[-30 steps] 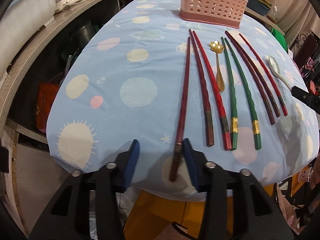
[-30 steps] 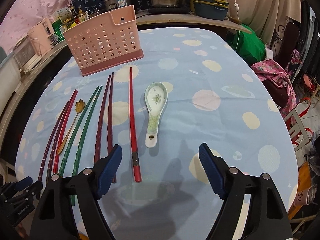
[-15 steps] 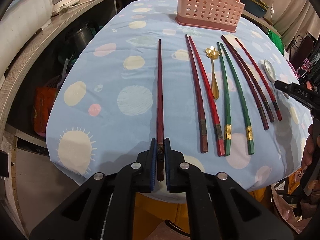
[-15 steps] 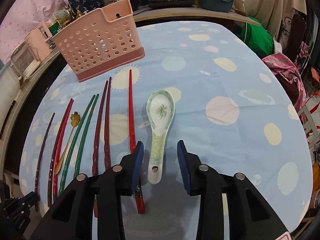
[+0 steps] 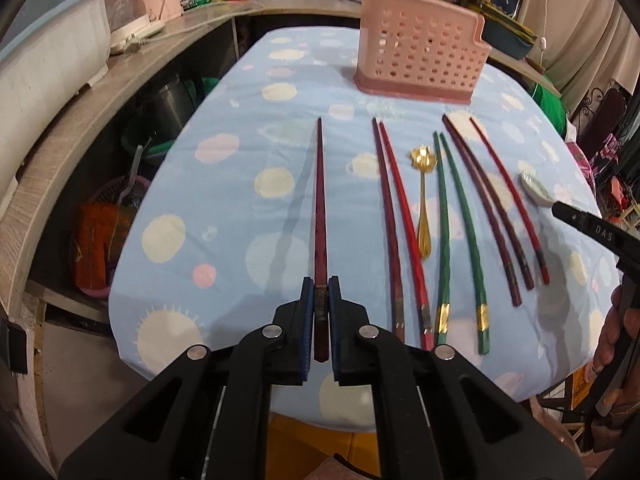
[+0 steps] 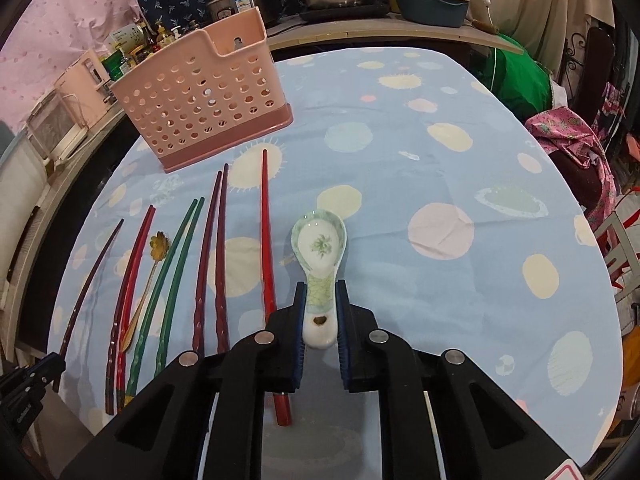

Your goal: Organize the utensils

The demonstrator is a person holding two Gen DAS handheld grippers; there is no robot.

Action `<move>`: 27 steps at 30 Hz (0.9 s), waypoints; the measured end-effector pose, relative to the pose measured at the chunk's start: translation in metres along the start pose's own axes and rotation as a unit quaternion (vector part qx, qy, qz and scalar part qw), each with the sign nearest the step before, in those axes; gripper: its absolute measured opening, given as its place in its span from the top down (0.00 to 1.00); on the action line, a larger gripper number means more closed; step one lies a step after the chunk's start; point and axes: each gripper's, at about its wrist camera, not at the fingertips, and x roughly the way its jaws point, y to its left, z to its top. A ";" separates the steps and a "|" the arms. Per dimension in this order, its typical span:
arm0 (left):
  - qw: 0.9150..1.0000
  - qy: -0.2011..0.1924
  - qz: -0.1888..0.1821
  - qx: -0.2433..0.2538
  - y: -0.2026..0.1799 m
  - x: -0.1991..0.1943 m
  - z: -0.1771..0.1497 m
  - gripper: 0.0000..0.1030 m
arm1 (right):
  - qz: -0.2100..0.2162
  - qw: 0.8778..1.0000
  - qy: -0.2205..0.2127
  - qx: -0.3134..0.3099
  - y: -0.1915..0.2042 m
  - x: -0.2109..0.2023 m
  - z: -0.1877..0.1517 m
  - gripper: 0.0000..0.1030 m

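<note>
Left wrist view: blue tablecloth [image 5: 240,128] with pale dots and suns fills the frame centre. Pink perforated holder [image 5: 420,60] upright at upper centre, on a darker pink base. Below it, utensils in a row, long axes running from the lower edge up toward the holder, tips fanning slightly. Left gripper [image 5: 319,292] at lower centre, clamped on the thick, decorated butt end of a dark red chopstick [image 5: 319,200]; long axis vertical in frame, thin tip pointing up at the holder, set apart to the left of the row. To its right: red chopstick pair [image 5: 394,220], gold spoon [image 5: 423,200] with flower-shaped bowl at the upper end, green chopstick pair [image 5: 460,232] with gold bands near the butts, then three more dark red sticks [image 5: 496,208].

Right wrist view: right gripper [image 6: 321,300] at lower centre, jaws just closing in, pads against both sides of the handle of a ceramic soup spoon [image 6: 322,252]. White with green pattern, flower motif in the bowl, hole near the handle end. Long axis near vertical, bowl toward upper frame, lying just right of a single red chopstick [image 6: 267,240].
</note>
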 end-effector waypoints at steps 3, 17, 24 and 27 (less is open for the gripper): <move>1.000 -0.018 -0.006 -0.006 0.000 -0.008 0.016 0.93 | 0.001 1.000 -0.009 0.001 -0.001 -0.007 0.010 0.88; 0.994 -0.108 -0.008 -0.010 -0.012 -0.043 0.091 0.93 | 0.019 0.999 -0.040 0.017 -0.010 -0.023 0.038 0.89; 0.990 -0.140 -0.010 -0.019 -0.010 -0.062 0.121 0.93 | 0.034 0.998 -0.046 0.023 -0.011 -0.029 0.047 0.89; 0.987 -0.156 -0.016 -0.019 -0.011 -0.075 0.134 0.93 | 0.044 0.997 -0.054 0.022 -0.008 -0.033 0.056 0.89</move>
